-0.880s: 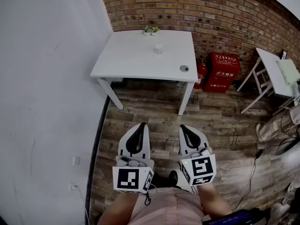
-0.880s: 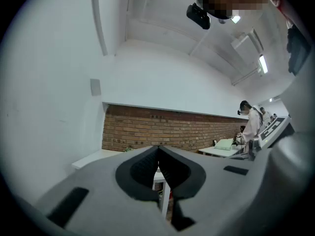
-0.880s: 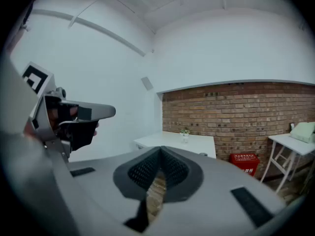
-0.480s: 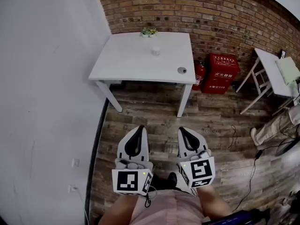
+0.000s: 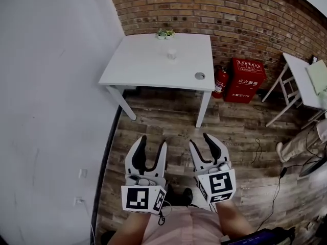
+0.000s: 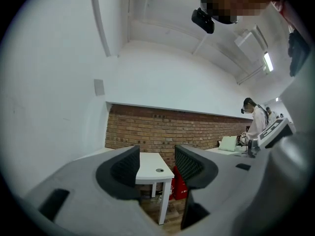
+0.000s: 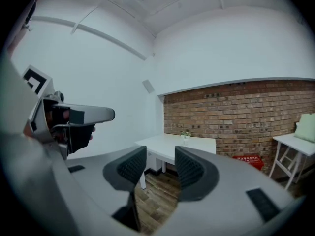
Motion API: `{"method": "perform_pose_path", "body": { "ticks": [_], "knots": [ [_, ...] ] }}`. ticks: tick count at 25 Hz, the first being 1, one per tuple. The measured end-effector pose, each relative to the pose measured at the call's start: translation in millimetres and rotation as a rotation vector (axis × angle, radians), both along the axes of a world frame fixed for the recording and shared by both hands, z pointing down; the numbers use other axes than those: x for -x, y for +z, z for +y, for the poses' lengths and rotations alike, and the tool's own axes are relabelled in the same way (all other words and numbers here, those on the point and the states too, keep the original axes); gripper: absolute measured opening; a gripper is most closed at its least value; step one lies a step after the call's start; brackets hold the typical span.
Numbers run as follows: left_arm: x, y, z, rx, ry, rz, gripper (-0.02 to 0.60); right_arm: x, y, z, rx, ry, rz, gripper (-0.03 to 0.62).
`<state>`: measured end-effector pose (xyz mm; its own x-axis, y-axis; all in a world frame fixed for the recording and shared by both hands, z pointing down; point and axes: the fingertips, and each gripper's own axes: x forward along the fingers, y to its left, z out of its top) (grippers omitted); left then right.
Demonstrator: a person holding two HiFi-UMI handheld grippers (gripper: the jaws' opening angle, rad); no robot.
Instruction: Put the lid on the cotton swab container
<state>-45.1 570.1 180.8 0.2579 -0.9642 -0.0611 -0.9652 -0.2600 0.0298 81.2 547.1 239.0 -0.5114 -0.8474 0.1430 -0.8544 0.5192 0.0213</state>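
**Head view: both hand-held grippers have popped open, container is way over on the tabletop**

So compared with half a second back, the big change is the jaws. The left hand-held gripper and the right hand-held gripper were both pressed together then. Now each is spread with nothing between the pads, and both gripper views show only open air and floor in the gap. They sit side by side low in the frame, well apart from the table.

The cotton swab container is a tiny white cylinder toward the back middle of the tabletop, just in front of a little plant. It's too small to tell whether a lid is on it. There's also a round grey disc near the front right corner, and I honestly can't say what that is. The person holding the grippers is cut off at the bottom edge.

Room-wise, there's a brick wall behind the table, a white wall on the left and a dark plank floor. A fire extinguisher and a red box stand by the table leg. A second white table is off to the right, with cables trailing on the floor.
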Motion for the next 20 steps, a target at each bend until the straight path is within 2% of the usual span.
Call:
{"method": "perform_pose_path", "body": {
  "ticks": [5, 10, 20],
  "knots": [
    [5, 7, -14, 0.025, -0.013, -0.008, 0.222, 4, 6, -17, 0.018, -0.004, -0.008, 0.175],
    [22, 25, -48, 0.053, -0.02, 0.01, 0.222, 16, 22, -48, 0.039, -0.003, 0.006, 0.175],
    [69, 45, -174, 0.087, 0.038, 0.033, 0.224, 61, 41, -165, 0.069, 0.044, 0.028, 0.169]
  ]
}}
